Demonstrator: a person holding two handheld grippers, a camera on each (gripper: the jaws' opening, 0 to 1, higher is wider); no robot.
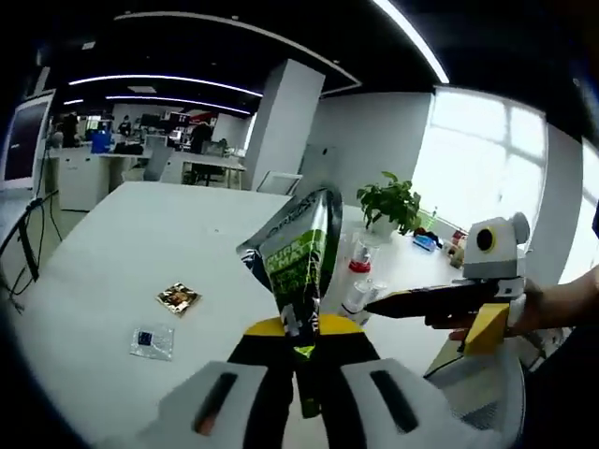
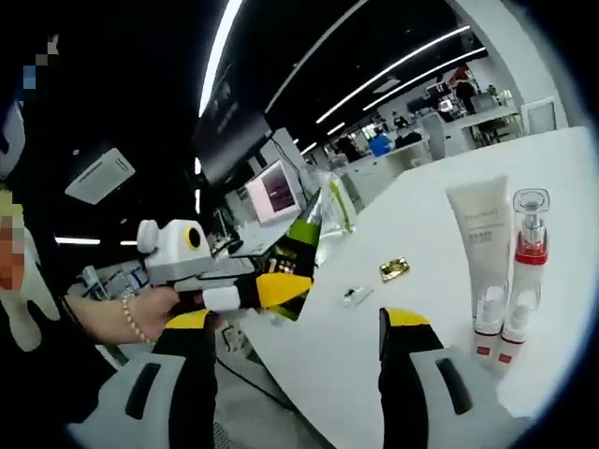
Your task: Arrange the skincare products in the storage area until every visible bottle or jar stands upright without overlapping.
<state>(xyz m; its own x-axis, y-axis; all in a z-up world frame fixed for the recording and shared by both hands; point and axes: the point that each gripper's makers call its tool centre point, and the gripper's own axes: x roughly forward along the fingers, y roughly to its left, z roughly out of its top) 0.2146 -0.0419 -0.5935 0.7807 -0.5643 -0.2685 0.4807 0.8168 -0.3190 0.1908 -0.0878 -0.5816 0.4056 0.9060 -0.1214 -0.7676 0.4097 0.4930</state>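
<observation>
The left gripper (image 1: pixel 301 348), black with yellow tips and pale grey bodies, has its jaws pressed together on the bottom edge of a green and silver foil pouch (image 1: pixel 301 245), which stands up from the jaws above the long white table (image 1: pixel 122 253) (the pouch is lifted clear of the tabletop, tilted slightly). In the right gripper view the same pouch (image 2: pixel 314 229) sticks up from the yellow tips of the left gripper (image 2: pixel 281 288), held by a hand with a bead bracelet (image 2: pixel 154 309).

The right gripper (image 2: pixel 299 360) has its jaws spread wide with nothing between them, over the near edge of the table (image 2: pixel 374 374). In the left gripper view it (image 1: pixel 374 304) reaches in from the right, carried by a hand (image 1: pixel 468 318).

Just beside the right gripper's right jaw, a white squeeze tube with a clear cap (image 2: pixel 482 262) and a clear pump bottle with a red band (image 2: pixel 524 271) stand cap-down, touching or nearly so. The pump bottle (image 1: pixel 358 281) also shows past the pouch in the left gripper view.

Farther out on the table lie a small gold foil sachet (image 1: pixel 178 297) and a small clear sachet with a dark square (image 1: pixel 153 340), well apart from the bottles; both show too in the right gripper view, gold (image 2: pixel 394 269) and clear (image 2: pixel 357 296). A potted green plant (image 1: pixel 388 201) stands at the table's far end.
</observation>
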